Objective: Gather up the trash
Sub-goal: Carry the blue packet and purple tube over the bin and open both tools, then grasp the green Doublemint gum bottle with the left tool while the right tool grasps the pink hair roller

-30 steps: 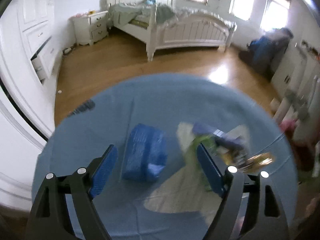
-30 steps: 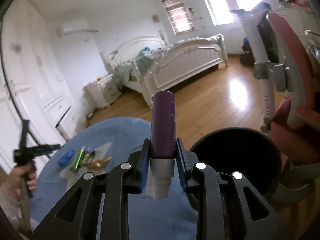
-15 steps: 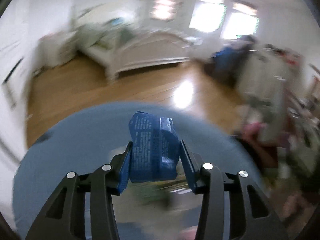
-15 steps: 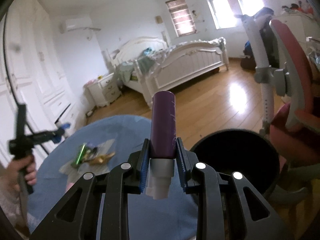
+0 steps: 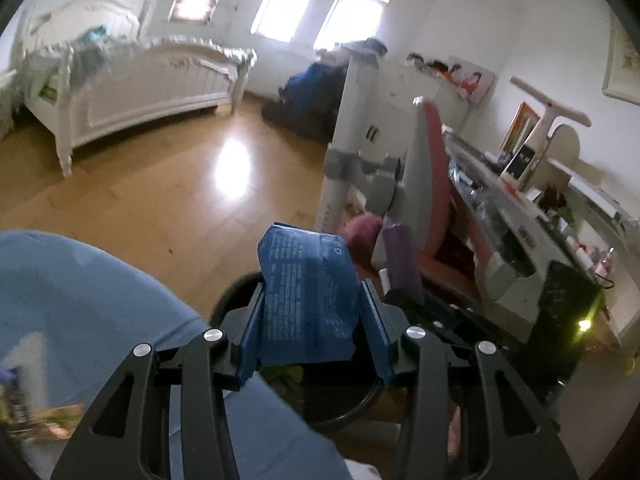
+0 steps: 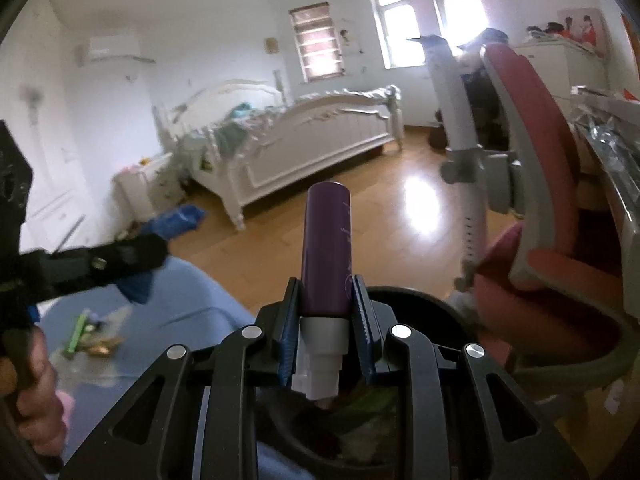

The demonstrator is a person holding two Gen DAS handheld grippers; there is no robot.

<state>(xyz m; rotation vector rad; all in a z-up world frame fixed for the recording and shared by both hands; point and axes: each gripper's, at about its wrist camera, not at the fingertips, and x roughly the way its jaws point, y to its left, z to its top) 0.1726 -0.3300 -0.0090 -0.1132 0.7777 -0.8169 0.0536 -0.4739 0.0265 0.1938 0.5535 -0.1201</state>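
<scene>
My left gripper [image 5: 310,320] is shut on a blue printed packet [image 5: 306,300] and holds it above the black trash bin [image 5: 236,292] beside the blue table [image 5: 92,304]. My right gripper [image 6: 325,320] is shut on a purple tube [image 6: 326,252] with a white cap, over the same bin [image 6: 416,300], which holds some trash. The purple tube also shows in the left wrist view [image 5: 400,264]. The left gripper with the blue packet shows in the right wrist view [image 6: 176,220]. Green and gold wrappers [image 6: 90,338] lie on the table [image 6: 192,304].
A pink and grey chair [image 6: 540,208] stands just right of the bin. A cluttered desk [image 5: 532,216] is at the right. A white bed [image 6: 304,148] stands across the wooden floor [image 5: 160,192].
My left gripper closed on the blue packet, lifted it off the table and swung right over the bin. My right gripper with the purple tube moved slightly closer over the bin.
</scene>
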